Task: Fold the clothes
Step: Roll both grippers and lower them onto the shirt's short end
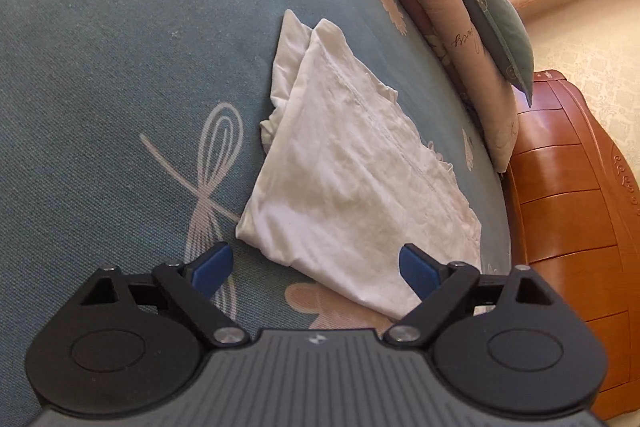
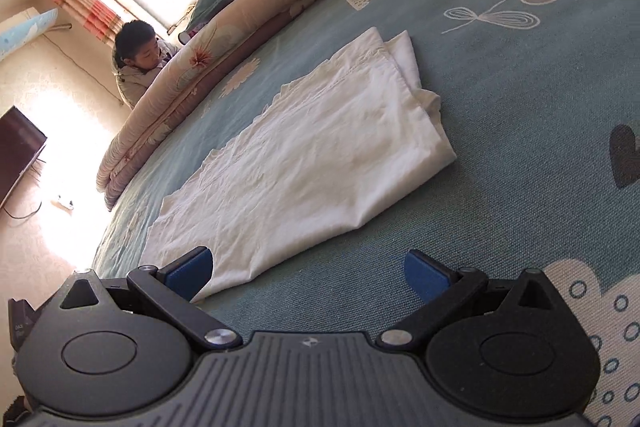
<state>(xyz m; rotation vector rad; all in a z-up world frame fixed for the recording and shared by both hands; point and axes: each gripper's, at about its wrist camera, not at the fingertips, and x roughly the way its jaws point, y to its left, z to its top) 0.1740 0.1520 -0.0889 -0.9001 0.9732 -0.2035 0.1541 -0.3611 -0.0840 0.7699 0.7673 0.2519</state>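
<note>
Left wrist: creased white cloth (image 1: 352, 167), folded oblong on woven bedsheet (image 1: 120, 67); both grippers (image 1: 316, 267) (image 2: 308, 269) released.

Folded garment (image 1: 344, 163) lying on the bed (image 1: 100, 67)

The rolled quilt (image 1: 452, 23) is lying along the bed's far edge, just behind the garment; a pillow (image 1: 488, 7) is resting on the quilt; a person (image 2: 138, 67) is sitting beyond it; both grippers are hovering before the garment's near edge.
</note>
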